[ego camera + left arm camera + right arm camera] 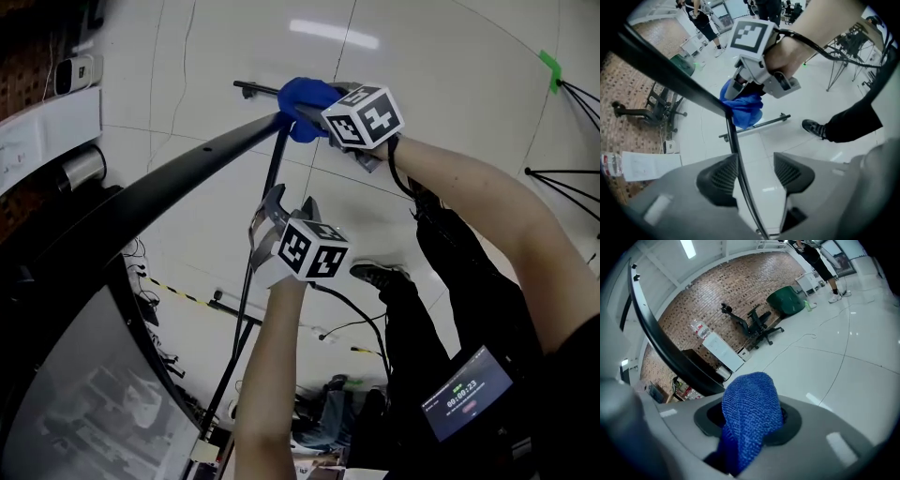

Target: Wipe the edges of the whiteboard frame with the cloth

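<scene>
With jaws clamped on the blue cloth [302, 97] at the whiteboard frame's [159, 183] corner, the right gripper [750, 422] does best pressing it flat along the frame's edge (slowly, I judge), while the left gripper's [757, 176] own view alone shows its jaws apart around the thin black bar [735, 143] below that corner.

Bunched blue cloth [305, 105] touches the corner of the black whiteboard frame [187, 161].

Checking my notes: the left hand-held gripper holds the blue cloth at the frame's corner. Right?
No, it is the right hand-held gripper that holds the blue cloth at the frame's corner; the right gripper view shows the cloth pinched in its jaws.
</scene>
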`<state>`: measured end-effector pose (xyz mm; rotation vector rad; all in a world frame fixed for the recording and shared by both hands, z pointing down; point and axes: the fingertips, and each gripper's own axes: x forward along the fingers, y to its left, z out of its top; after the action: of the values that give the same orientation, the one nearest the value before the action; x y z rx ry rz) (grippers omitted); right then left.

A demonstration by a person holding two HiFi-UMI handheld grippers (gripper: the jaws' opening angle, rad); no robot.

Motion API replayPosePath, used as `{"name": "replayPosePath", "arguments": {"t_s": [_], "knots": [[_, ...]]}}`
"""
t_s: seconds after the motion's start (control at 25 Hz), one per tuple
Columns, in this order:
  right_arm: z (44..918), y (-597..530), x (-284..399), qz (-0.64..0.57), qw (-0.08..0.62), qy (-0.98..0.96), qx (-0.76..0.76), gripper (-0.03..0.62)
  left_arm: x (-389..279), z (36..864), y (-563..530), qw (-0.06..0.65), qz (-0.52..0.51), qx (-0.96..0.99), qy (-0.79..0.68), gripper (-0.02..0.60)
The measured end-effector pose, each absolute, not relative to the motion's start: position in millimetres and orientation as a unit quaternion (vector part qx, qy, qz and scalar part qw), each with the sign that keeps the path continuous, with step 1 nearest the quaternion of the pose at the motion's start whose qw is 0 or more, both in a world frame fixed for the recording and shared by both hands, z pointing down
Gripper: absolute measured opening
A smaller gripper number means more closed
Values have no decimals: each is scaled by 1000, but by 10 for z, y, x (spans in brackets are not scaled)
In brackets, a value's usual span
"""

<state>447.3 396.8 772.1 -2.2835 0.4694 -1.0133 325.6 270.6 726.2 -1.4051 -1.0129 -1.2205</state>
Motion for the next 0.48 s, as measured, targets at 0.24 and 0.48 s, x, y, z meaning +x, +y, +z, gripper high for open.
{"name": "replayPosePath", "arguments": {"t_s": [0.24,0.48], "knots": [[7501,3680,4095,-352,212,232,-882,160,3282,7430,2588,440,-512,-625,-392,236],[7242,3166,3841,-342,66,296,-889,160,2953,7383,2445,423,-522,-623,-401,236]]}}
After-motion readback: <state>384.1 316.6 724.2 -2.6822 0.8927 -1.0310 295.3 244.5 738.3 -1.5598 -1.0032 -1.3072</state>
